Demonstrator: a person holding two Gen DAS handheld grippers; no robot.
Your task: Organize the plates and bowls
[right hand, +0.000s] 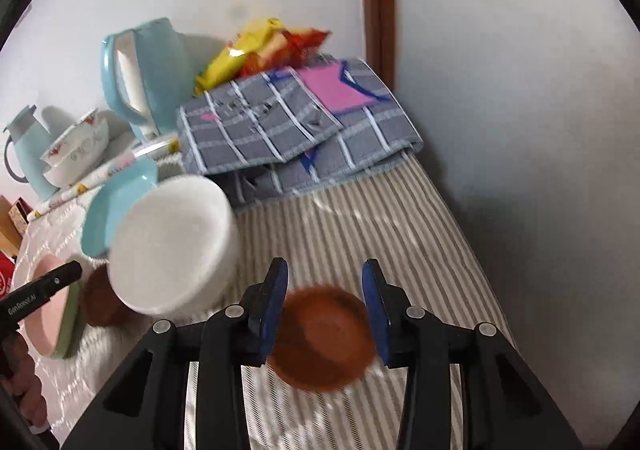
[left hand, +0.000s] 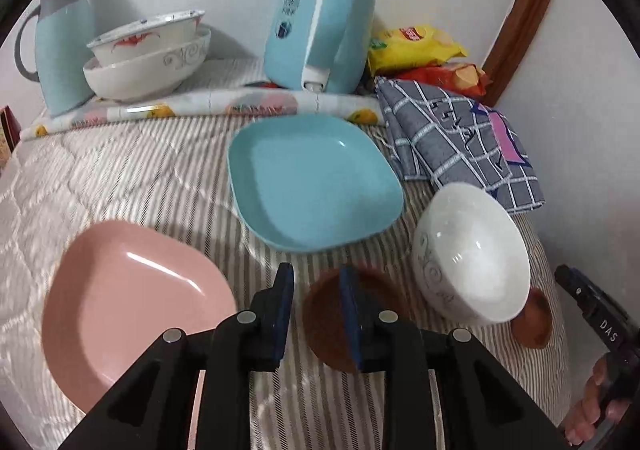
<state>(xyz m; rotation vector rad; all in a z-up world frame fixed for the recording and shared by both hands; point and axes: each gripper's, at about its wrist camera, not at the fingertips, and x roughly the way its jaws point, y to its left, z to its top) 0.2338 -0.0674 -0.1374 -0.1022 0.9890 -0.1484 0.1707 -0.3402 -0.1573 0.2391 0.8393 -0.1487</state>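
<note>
On the striped bed cover lie a pink plate (left hand: 128, 306), a blue square plate (left hand: 312, 182), a white patterned bowl (left hand: 472, 254) and two small brown bowls (left hand: 332, 314) (left hand: 532, 324). My left gripper (left hand: 316, 290) is open, its jaws above the nearer brown bowl, right finger over its rim. My right gripper (right hand: 325, 290) is open, and the other brown bowl (right hand: 324, 338) lies between and below its fingers. The white bowl (right hand: 172, 242), the blue plate (right hand: 116, 206) and the pink plate (right hand: 48, 314) lie to its left.
At the back stand two stacked bowls (left hand: 148, 58), a blue jug (left hand: 60, 46), an upright blue appliance (left hand: 320, 18) on a rolled floral cloth (left hand: 200, 106), snack bags (left hand: 420, 50) and a folded grey checked cloth (left hand: 460, 138). The wall is close on the right (right hand: 520, 130).
</note>
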